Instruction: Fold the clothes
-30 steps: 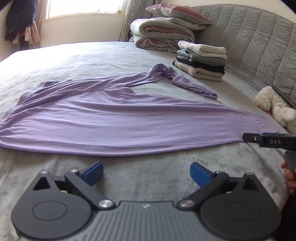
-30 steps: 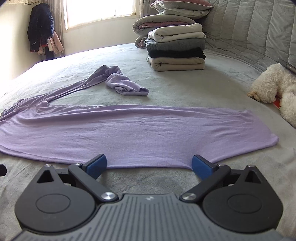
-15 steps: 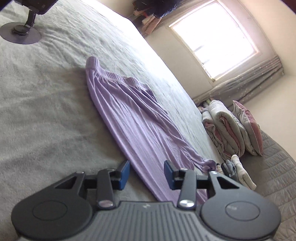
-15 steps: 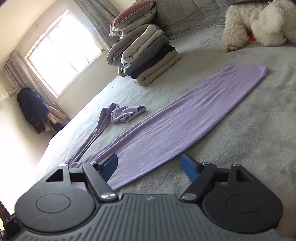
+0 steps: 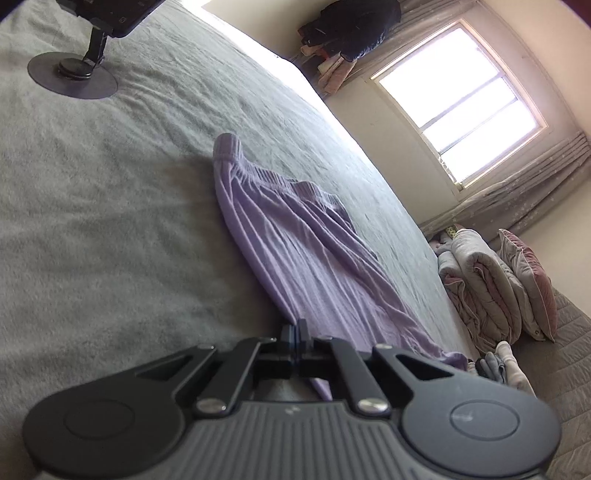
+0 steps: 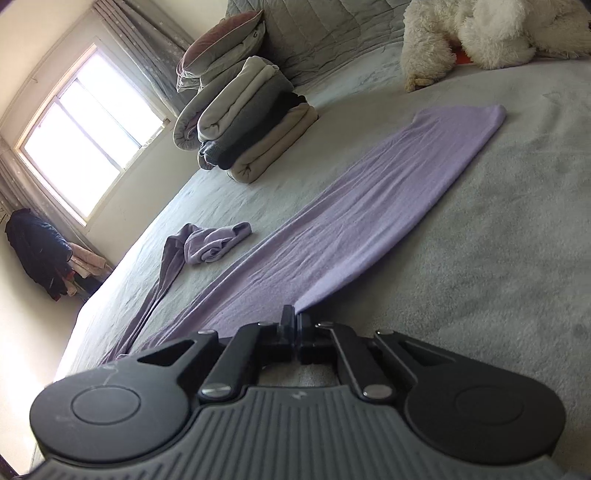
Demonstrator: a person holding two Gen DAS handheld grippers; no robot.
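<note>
Both the left gripper (image 5: 296, 332) and right gripper (image 6: 296, 321) pinch the near edge of one lilac garment (image 6: 369, 221) on the grey bed (image 6: 498, 258).

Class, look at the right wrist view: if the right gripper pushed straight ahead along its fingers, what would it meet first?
The right gripper is already shut on the near edge of the purple garment, so it would meet that cloth first, sliding along its length over the grey bedspread.

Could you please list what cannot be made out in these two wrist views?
- Left wrist: the left gripper covers its pinch on the purple garment.
- Left wrist: the dark stand is cut by the top edge.
- Right wrist: the plush toy is cut by the edge.
</note>
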